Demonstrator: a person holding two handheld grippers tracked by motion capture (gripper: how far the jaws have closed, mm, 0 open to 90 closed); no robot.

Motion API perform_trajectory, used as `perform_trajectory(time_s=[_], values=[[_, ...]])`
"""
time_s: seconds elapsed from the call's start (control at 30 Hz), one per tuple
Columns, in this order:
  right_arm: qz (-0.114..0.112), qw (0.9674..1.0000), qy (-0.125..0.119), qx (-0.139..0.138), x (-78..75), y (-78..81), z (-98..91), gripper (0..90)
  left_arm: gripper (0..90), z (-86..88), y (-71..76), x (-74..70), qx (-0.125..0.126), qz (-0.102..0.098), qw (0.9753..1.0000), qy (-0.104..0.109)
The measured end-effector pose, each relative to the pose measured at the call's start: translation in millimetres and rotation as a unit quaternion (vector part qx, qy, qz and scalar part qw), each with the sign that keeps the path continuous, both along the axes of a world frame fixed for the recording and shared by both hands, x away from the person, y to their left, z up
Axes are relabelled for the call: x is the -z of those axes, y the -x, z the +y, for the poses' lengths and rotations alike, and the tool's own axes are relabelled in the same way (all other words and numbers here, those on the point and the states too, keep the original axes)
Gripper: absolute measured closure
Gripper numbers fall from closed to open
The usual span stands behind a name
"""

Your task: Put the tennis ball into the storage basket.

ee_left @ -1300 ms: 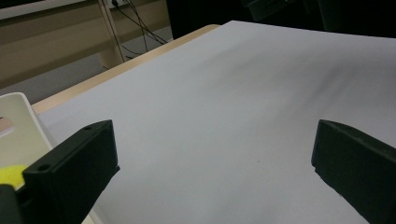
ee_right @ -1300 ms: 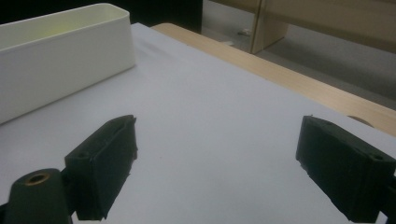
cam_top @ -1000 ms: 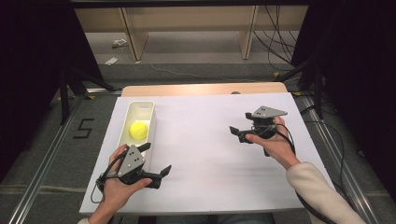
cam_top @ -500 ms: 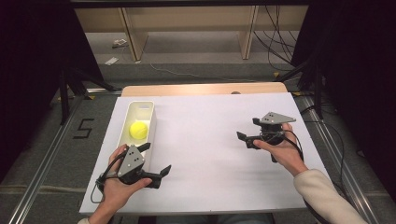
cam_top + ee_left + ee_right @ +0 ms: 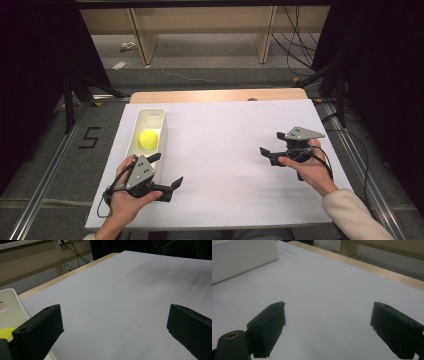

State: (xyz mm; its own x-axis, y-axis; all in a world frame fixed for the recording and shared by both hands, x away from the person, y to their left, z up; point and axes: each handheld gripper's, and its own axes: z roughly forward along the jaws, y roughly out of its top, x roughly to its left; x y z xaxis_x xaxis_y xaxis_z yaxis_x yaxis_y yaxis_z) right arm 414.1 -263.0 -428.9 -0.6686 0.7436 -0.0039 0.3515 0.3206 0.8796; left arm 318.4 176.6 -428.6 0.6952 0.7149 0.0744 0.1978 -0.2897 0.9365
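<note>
A yellow ball (image 5: pixel 148 139) lies inside a narrow white bin (image 5: pixel 159 116) at the left of the white table. My left gripper (image 5: pixel 166 170) is held just beside the bin's near end, jaws wide open and empty, pointing to the right. In the left gripper view its jaws (image 5: pixel 112 325) frame bare table, with the ball (image 5: pixel 6 332) and the bin (image 5: pixel 10 305) at the left edge. My right gripper (image 5: pixel 271 143) hovers at the right of the table, open and empty, pointing left. The right gripper view has the open gripper (image 5: pixel 327 325) over bare sheet and the bin's wall (image 5: pixel 242 255) far off.
A white sheet (image 5: pixel 225 165) covers the table, and a strip of wood (image 5: pixel 220 95) shows along its far edge. Beyond it stand wooden shelf legs (image 5: pixel 264 35) and cables on the floor. Dark stands flank both sides of the table.
My right gripper has drifted to the right and a little nearer to the person, staying open. The left gripper, the bin and the ball have not moved.
</note>
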Motion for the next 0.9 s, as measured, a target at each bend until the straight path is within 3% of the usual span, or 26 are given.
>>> perform_trajectory(time_s=[0.9], values=[[0.012,0.9999,0.003,-0.01,11.0,25.7,-12.0,14.7,0.0,1.1,-0.3,0.4,-0.001,0.001,1.0,0.0]])
